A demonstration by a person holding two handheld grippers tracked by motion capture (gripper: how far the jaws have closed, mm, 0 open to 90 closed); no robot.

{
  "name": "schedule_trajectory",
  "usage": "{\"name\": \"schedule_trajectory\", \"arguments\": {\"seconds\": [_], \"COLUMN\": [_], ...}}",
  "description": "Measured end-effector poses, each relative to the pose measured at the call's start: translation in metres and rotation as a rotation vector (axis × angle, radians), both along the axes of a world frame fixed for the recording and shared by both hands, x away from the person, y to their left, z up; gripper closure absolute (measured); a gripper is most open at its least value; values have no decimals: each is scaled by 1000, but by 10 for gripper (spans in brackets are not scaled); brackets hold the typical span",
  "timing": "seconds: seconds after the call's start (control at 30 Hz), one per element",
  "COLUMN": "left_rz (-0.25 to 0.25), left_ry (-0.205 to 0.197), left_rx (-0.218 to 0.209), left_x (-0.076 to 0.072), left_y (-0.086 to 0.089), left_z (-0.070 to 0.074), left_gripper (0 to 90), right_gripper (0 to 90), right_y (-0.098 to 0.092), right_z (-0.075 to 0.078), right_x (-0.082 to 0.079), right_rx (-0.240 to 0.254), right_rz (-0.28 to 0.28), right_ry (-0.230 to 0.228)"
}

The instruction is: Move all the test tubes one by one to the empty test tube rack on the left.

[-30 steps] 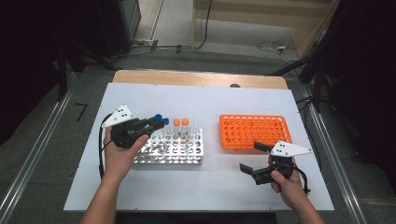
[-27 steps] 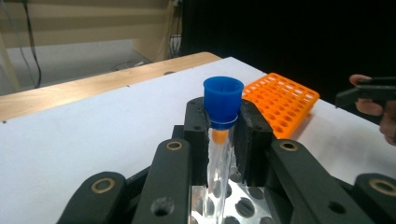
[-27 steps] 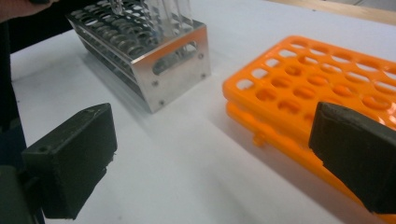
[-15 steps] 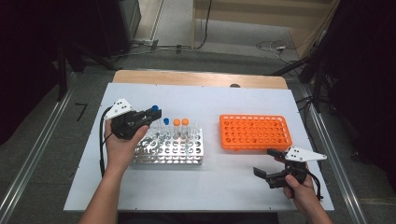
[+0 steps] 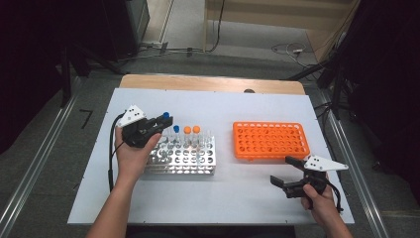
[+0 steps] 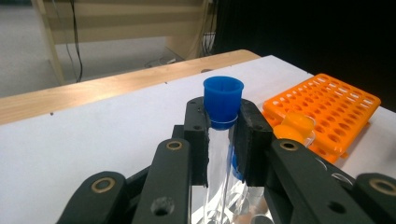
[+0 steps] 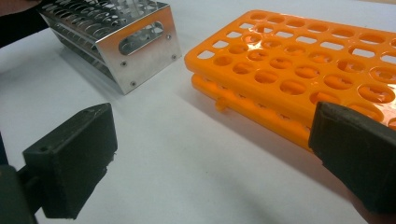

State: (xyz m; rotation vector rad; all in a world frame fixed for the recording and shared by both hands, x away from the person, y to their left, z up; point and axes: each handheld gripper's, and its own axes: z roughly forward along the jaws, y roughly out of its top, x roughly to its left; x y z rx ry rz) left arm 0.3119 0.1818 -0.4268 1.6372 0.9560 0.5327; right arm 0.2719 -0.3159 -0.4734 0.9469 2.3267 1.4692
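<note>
White table point(image 5: 237, 109) occupies the centre of the high view, with a wooden strip along its far edge, grey floor around it and cables at the top of the frame.

Left gripper point(image 5: 161, 123), left of centre, is clenched on a clear tube with a blue cap point(image 5: 166, 115). In the left gripper view the two black jaws press the tube point(image 6: 219, 154) from both sides just below the cap, which stands clear above the jaw tips. The tube is upright over the upper left corner of the metal rack point(image 5: 183, 156).

Metal rack sits left of centre on the table; another blue-capped tube point(image 5: 176, 129) and two orange-capped tubes point(image 5: 191, 130) stand along its far row.

Orange rack point(image 5: 270, 140) lies right of centre, well apart from the metal rack. Its holes look empty in the right gripper view point(image 7: 303, 70).

Right gripper point(image 5: 288, 171), lower right of the frame, is released: its jaws stand wide apart with nothing between them, near the orange rack's near edge.
</note>
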Motion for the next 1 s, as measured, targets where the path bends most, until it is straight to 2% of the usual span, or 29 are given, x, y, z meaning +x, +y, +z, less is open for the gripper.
{"name": "schedule_trajectory", "arguments": {"seconds": [0.23,0.33,0.6,0.77,1.0], "left_rz": [-7,-3,-5,-13,-28], "left_ry": [27,33,44,65,115], "left_rx": [40,34,54,96,78], "left_x": [-1,-1,-2,-2,-1], "left_y": [-3,-1,-2,-4,-2], "left_z": [-4,-6,-9,-11,-11], "left_gripper": [772,771,767,766,755], "right_gripper": [2,2,2,2,3], "right_y": [0,0,2,3,2], "right_z": [-2,-2,-3,-3,-4], "right_x": [2,2,4,4,4], "right_rx": [-6,-9,-10,-12,-14], "right_rz": [-3,-1,5,5,2], "right_ry": [-4,-3,-3,-3,1]}}
